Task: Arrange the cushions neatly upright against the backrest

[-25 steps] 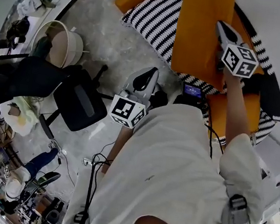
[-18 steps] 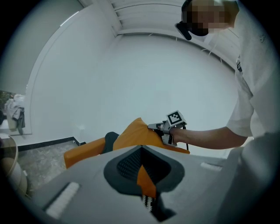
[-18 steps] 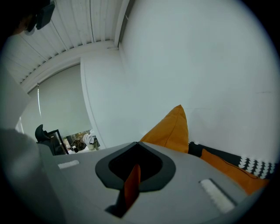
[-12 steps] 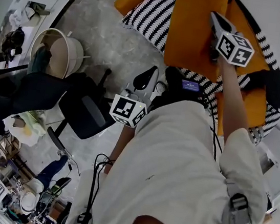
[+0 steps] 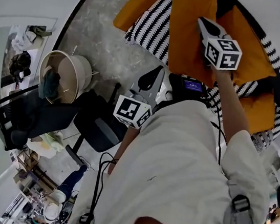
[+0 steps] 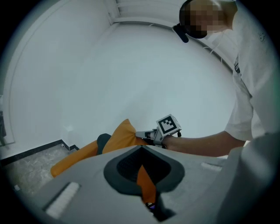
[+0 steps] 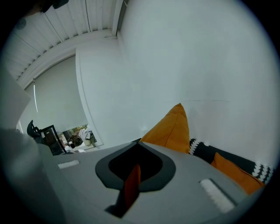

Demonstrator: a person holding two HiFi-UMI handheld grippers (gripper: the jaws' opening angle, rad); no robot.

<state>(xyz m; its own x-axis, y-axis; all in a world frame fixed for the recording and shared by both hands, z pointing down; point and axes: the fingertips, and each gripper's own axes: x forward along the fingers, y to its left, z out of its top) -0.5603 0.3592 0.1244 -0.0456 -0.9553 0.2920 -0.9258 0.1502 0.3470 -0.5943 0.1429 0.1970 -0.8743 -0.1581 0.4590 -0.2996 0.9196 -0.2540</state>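
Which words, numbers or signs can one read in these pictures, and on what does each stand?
No text can be read anywhere.
Marker cubes: black-and-white square patterns only, no letters.
Small screen at the person's chest: glows blue, its print too small to read.
Orange cushion: plain, no label in view.

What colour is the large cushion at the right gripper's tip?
Plain orange, with no pattern. The cushion shows best in the head view.
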